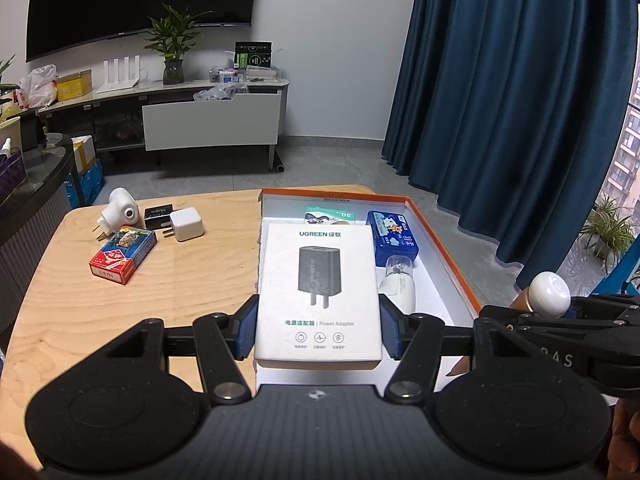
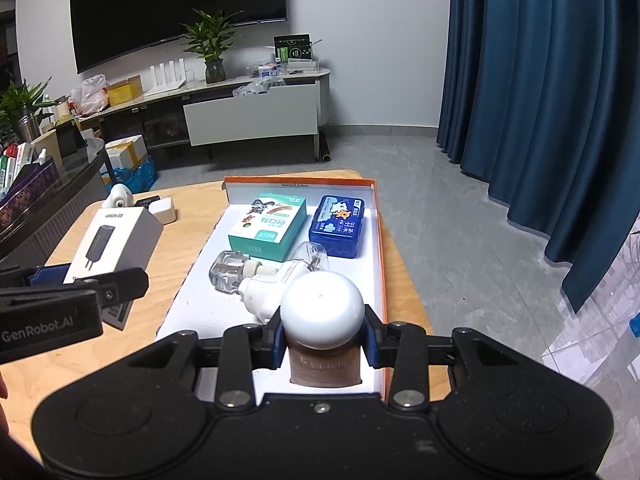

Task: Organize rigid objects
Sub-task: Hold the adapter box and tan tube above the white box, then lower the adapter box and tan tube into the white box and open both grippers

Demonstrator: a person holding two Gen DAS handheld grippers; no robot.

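Both loaded: left gripper (image 1: 318, 330) fingers clamped on power adapter box (image 1: 319, 292), long axis pointing up-frame over orange-rimmed tray (image 1: 440, 236); right gripper (image 2: 325, 346) clamps white-capped brown bottle (image 2: 322, 312) above tray's lower right corner, nearer the free space.

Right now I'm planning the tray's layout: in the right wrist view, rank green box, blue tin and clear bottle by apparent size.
1. Green box
2. Blue tin, nearly alike, so unsure
3. Clear bottle

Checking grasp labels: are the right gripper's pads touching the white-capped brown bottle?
Touching. The right wrist view shows both blue pads of the right gripper pressed against the brown bottle just below its white cap, no gap either side.
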